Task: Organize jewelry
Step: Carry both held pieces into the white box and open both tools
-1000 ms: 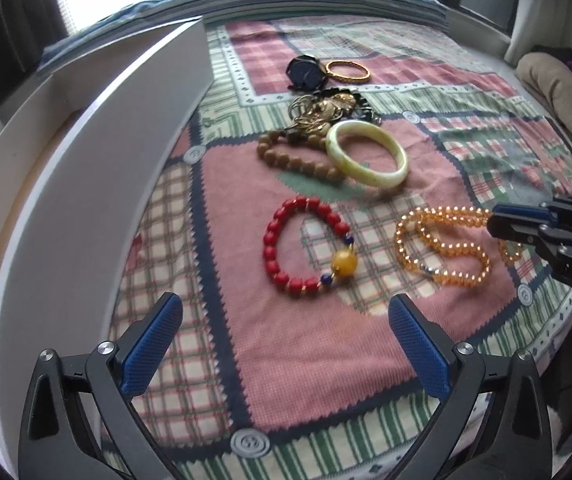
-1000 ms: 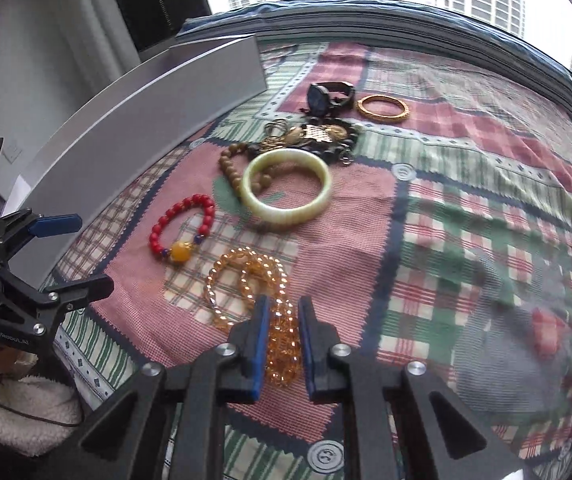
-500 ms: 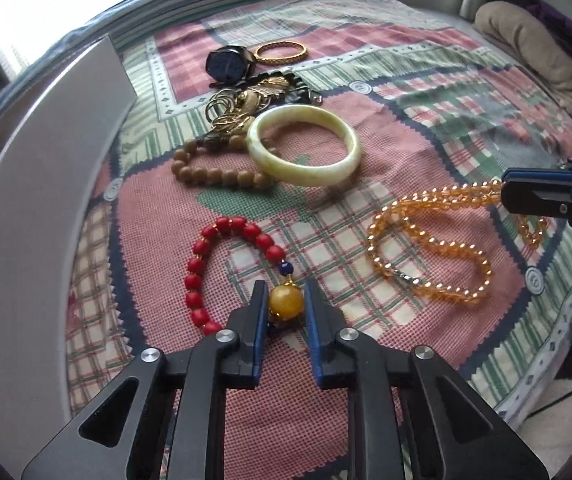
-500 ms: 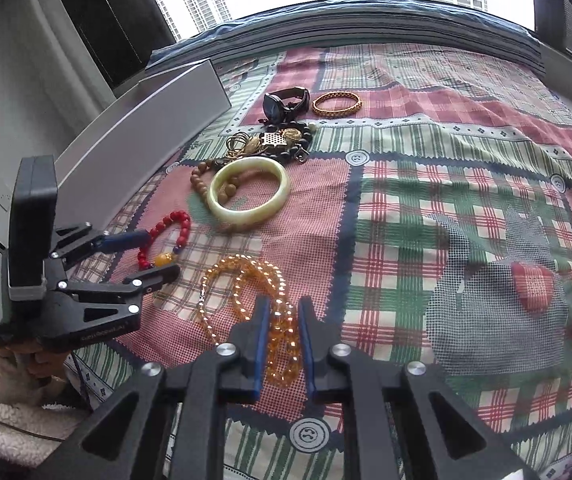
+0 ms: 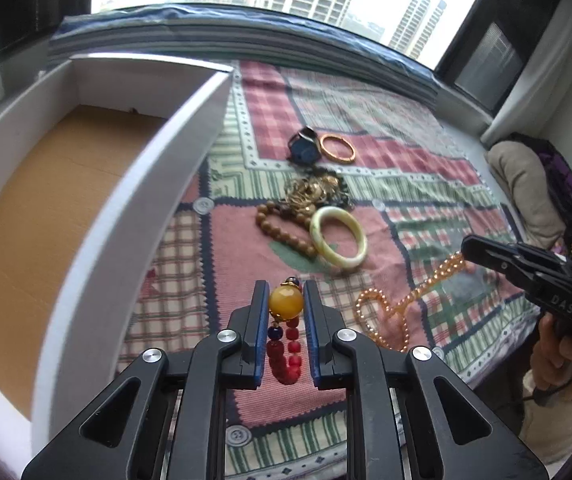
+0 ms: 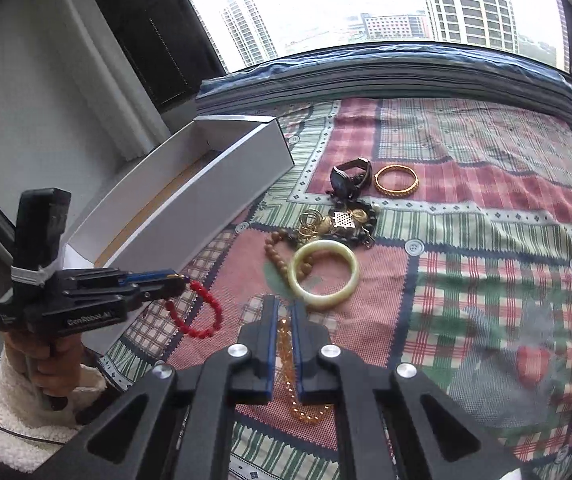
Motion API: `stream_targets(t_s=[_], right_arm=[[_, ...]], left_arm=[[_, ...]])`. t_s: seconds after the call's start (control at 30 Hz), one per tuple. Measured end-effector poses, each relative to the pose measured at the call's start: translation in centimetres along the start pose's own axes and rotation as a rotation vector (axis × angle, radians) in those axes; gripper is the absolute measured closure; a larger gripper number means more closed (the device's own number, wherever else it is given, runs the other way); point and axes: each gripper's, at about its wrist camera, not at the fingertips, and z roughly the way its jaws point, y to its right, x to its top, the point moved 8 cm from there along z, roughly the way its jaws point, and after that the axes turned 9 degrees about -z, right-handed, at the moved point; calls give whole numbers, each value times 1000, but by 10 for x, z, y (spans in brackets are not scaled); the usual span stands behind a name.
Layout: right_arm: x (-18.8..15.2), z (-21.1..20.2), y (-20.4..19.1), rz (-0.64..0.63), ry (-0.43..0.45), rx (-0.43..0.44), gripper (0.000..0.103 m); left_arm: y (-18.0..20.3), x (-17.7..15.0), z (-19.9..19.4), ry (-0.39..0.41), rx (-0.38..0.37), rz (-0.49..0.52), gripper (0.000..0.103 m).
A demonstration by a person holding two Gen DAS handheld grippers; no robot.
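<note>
My left gripper [image 5: 285,294] is shut on the red bead bracelet [image 5: 286,344] at its amber bead and holds it above the cloth; the bracelet hangs from it in the right wrist view [image 6: 202,316]. My right gripper [image 6: 283,310] is shut on the amber bead necklace [image 6: 300,380], which trails to the cloth in the left wrist view [image 5: 402,304]. A jade bangle [image 5: 339,237], a brown bead bracelet [image 5: 282,230], a pile of gold rings and dark beads [image 5: 318,190], a dark watch [image 5: 304,148] and a gold bangle [image 5: 337,149] lie on the cloth.
An open white box [image 5: 158,184] with a brown floor stands along the left side of the patchwork cloth [image 5: 366,120]. A beige cushion [image 5: 522,184] lies at the right. A window ledge runs along the back.
My left gripper has lifted the red bracelet off the cloth and swung toward the white box. My right gripper has raised the amber necklace, part of it still on the cloth.
</note>
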Motion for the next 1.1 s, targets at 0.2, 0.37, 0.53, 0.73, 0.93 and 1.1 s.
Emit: stream_targets(t_s=[0.2, 0.37, 0.53, 0.73, 0.93, 1.1], right_arm=[[-22, 24, 20, 57, -93, -27, 93], [-67, 60, 30, 113, -200, -60, 59], [-76, 87, 21, 95, -170, -114, 47], [-68, 105, 3, -23, -156, -173, 78], [-45, 58, -1, 58, -100, -60, 95], [14, 12, -44, 22, 15, 53, 95]], left_arm=[[-26, -1, -21, 39, 47, -29, 88], [-40, -13, -20, 23, 50, -71, 88], [-45, -22, -18, 6, 55, -84, 88], [-47, -25, -27, 12, 66, -90, 88], [-54, -9, -69, 82, 38, -110, 88], [-77, 9, -114, 164, 58, -148, 88]])
